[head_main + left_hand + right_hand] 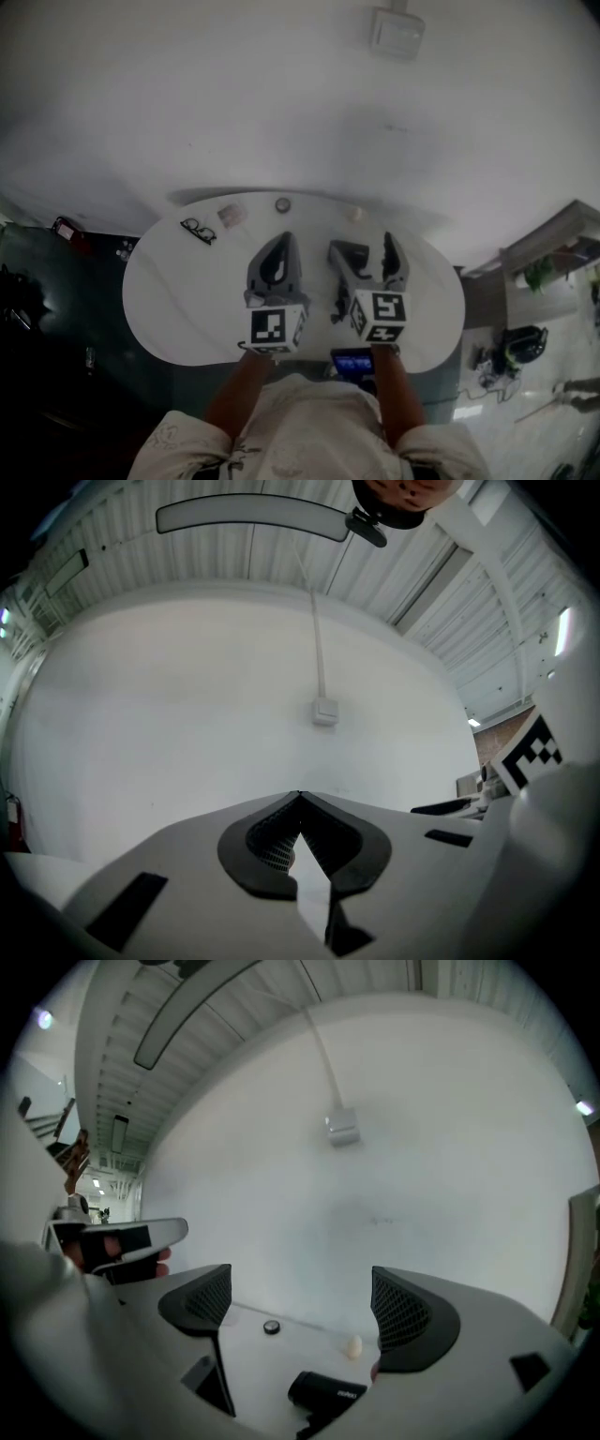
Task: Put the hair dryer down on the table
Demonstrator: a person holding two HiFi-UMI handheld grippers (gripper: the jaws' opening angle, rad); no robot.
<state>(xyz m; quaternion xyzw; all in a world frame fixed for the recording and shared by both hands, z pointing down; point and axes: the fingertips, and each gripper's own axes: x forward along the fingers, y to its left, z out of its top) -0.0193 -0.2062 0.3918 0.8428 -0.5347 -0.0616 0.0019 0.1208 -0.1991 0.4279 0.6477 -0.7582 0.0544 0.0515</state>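
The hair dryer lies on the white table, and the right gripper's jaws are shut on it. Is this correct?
No. The hair dryer lies on the white table, but the right gripper has its jaws wide apart, not shut on it; the right gripper view shows this.

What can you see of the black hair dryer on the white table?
The black hair dryer looks like matte plastic: a short barrel with small pale lettering on its side, its handle mostly out of view. It lies on the white table, below the open jaws of the right gripper, which does not grip it.
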